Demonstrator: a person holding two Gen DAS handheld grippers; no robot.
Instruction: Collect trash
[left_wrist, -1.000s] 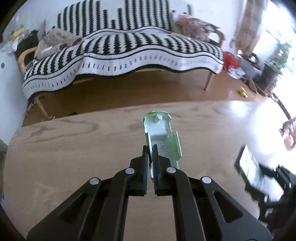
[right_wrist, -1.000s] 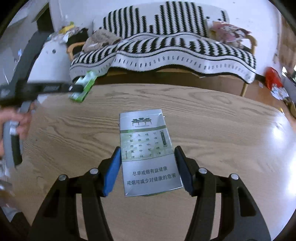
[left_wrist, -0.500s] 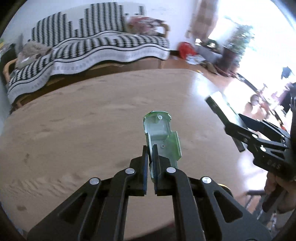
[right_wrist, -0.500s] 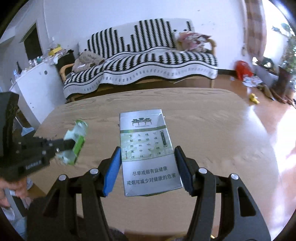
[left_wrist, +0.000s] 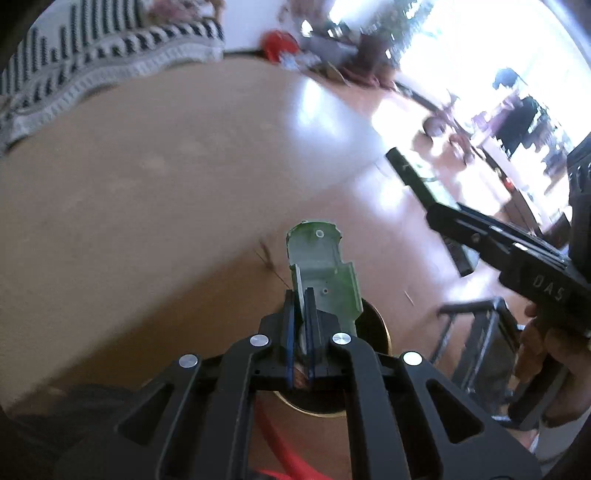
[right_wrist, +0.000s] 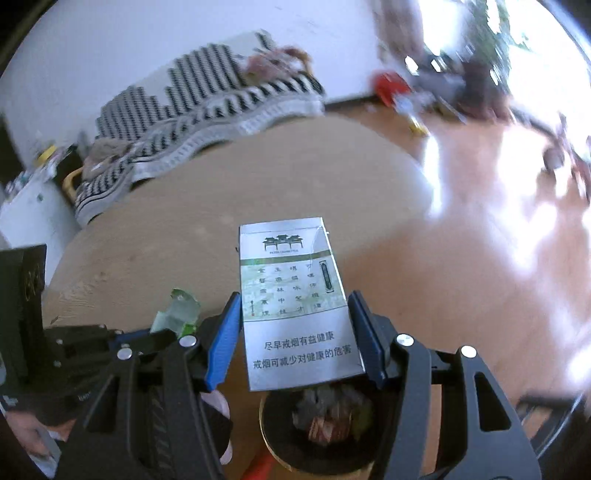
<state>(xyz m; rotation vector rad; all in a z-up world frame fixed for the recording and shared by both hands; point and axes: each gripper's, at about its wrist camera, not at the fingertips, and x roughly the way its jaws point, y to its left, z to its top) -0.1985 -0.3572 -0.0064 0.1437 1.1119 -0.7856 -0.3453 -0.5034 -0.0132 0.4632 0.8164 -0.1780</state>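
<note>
My left gripper (left_wrist: 300, 295) is shut on a green plastic wrapper (left_wrist: 319, 269) and holds it in the air over the near edge of the wooden table (left_wrist: 129, 184), above a round trash bin (left_wrist: 373, 332). My right gripper (right_wrist: 295, 306) is shut on a silver and green cigarette pack (right_wrist: 295, 302), held just above the same bin (right_wrist: 321, 424), which has crumpled trash inside. The green wrapper (right_wrist: 177, 314) and the left gripper show at the left of the right wrist view. The right gripper with its pack (left_wrist: 424, 181) shows at the right of the left wrist view.
A sofa with a black and white striped cover (right_wrist: 207, 99) stands behind the table. A white cabinet (right_wrist: 26, 218) is at the far left. A dark metal frame (left_wrist: 476, 339) stands on the floor right of the bin. Clutter lies by the bright window.
Both grippers have swung back off the table top toward its near edge and now hang over the trash bin. Each keeps its hold on its piece of trash.
</note>
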